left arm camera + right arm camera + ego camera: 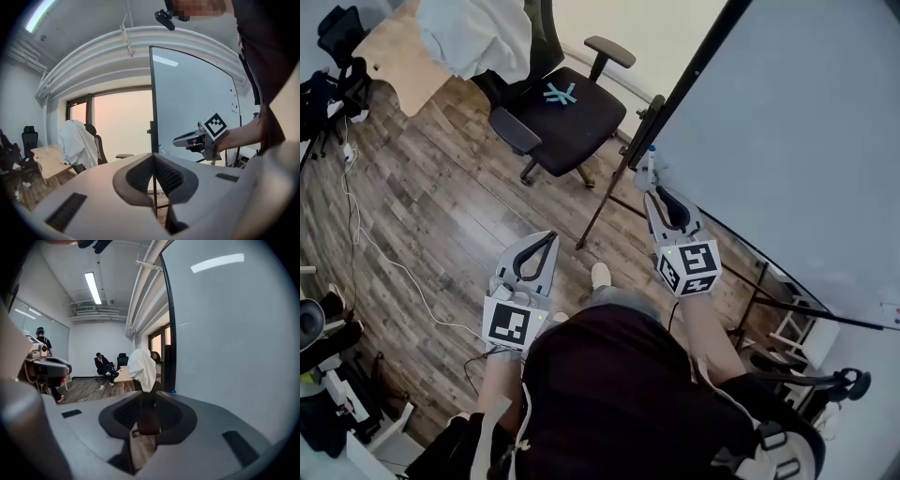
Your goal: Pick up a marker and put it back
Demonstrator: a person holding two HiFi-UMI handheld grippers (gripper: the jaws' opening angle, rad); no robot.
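Observation:
My right gripper points at the left end of the whiteboard on its black easel. A small white thing with a blue cap stands on the ledge just past its tips; I cannot tell whether it is a marker. In the right gripper view the pads stand apart with wood floor between them. A dark blurred shape fills the upper gap, and I cannot tell what it is. My left gripper hangs lower left over the floor, its jaws meeting, nothing in them. The left gripper view shows the right gripper from the side.
A black office chair with a light blue thing on its seat stands beyond the easel legs. Farther back are a wooden desk and a chair draped with a white coat. Cables trail on the floor. A person sits far back.

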